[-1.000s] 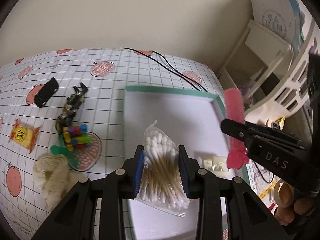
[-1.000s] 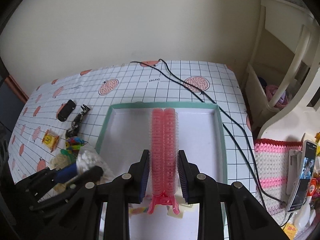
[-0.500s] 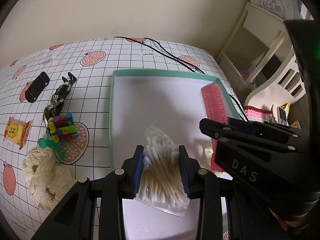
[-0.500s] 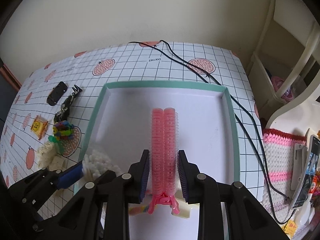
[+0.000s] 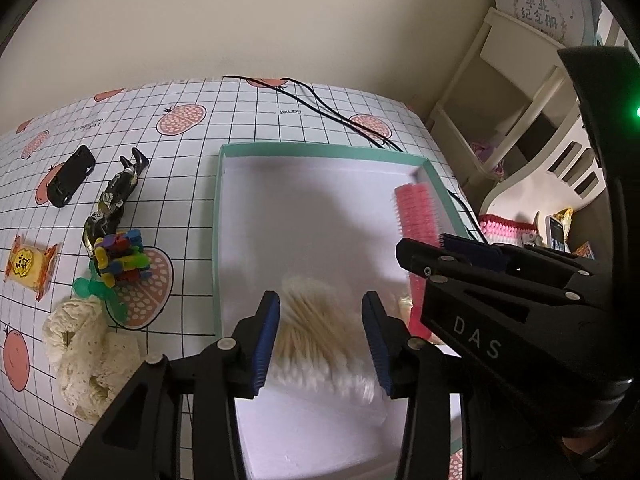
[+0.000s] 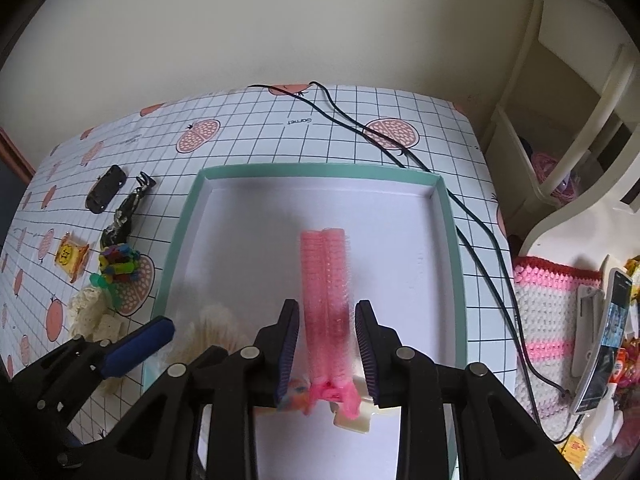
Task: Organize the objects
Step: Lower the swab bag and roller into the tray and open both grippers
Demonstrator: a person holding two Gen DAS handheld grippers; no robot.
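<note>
Both grippers are spread wide over the teal tray [image 6: 182, 236]: left gripper [image 5: 323, 336] around blurry cotton swabs [image 5: 316, 332], right gripper [image 6: 327, 350] around the pink hair roller [image 6: 325, 280], scattered toys at 9 o'clock

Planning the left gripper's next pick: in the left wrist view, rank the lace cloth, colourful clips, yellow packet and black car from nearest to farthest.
From the left gripper:
1. Lace cloth, left, nearest.
2. Colourful clips, left, farther up.
3. Yellow packet, far left.
4. Black car, upper left, farthest.

Cotton swab bag [image 5: 320, 332] motion-blurred.
</note>
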